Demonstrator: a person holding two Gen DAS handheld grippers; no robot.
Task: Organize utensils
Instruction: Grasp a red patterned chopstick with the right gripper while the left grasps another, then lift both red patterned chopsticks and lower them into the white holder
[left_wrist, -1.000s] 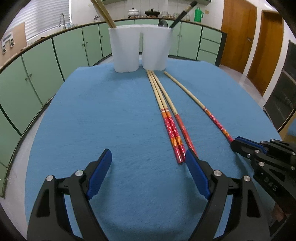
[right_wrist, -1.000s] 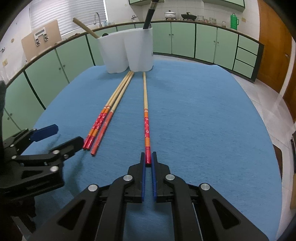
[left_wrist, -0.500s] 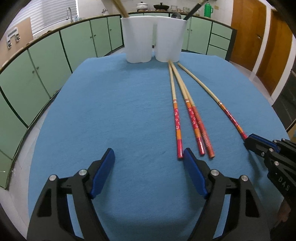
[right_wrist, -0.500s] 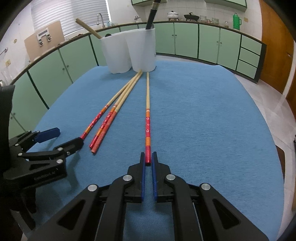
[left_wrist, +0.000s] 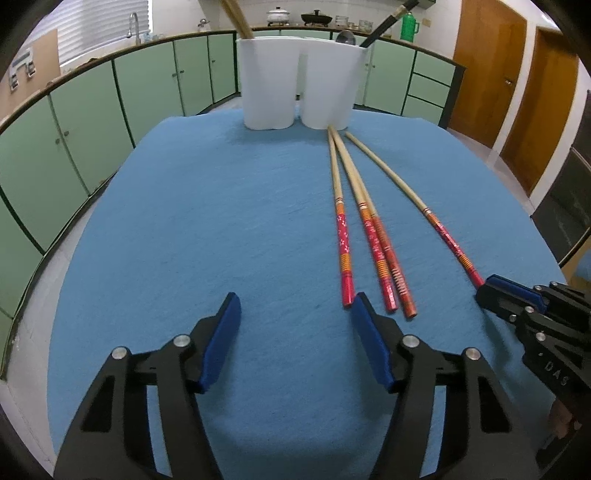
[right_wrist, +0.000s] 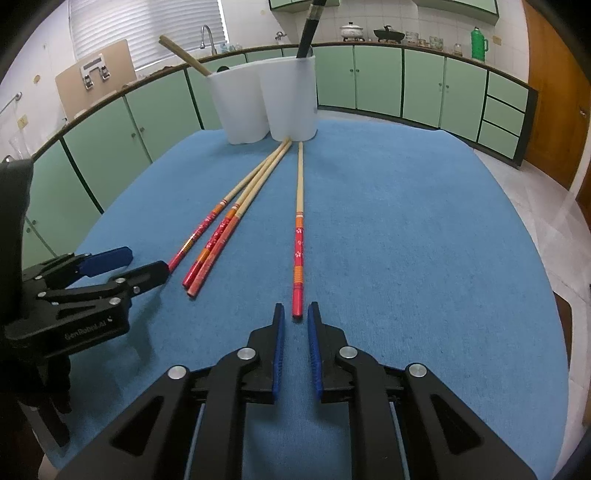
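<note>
The right gripper (right_wrist: 296, 314) jaws have just parted narrowly, empty, releasing the aligned chopstick (right_wrist: 298, 254); the left gripper (left_wrist: 295, 306), half-wide and empty, has just been closing.

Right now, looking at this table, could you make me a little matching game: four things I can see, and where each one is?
Things:
1. white holder
2. single chopstick
3. three chopsticks
4. green flask

Places:
A. on the kitchen counter in the background
B. standing at the far end of the blue cloth
C. lying flat on the cloth, apart from the rest
D. lying close together, far tips meeting at the holder's base

Pairs: 1-B, 2-C, 3-D, 4-A
</note>
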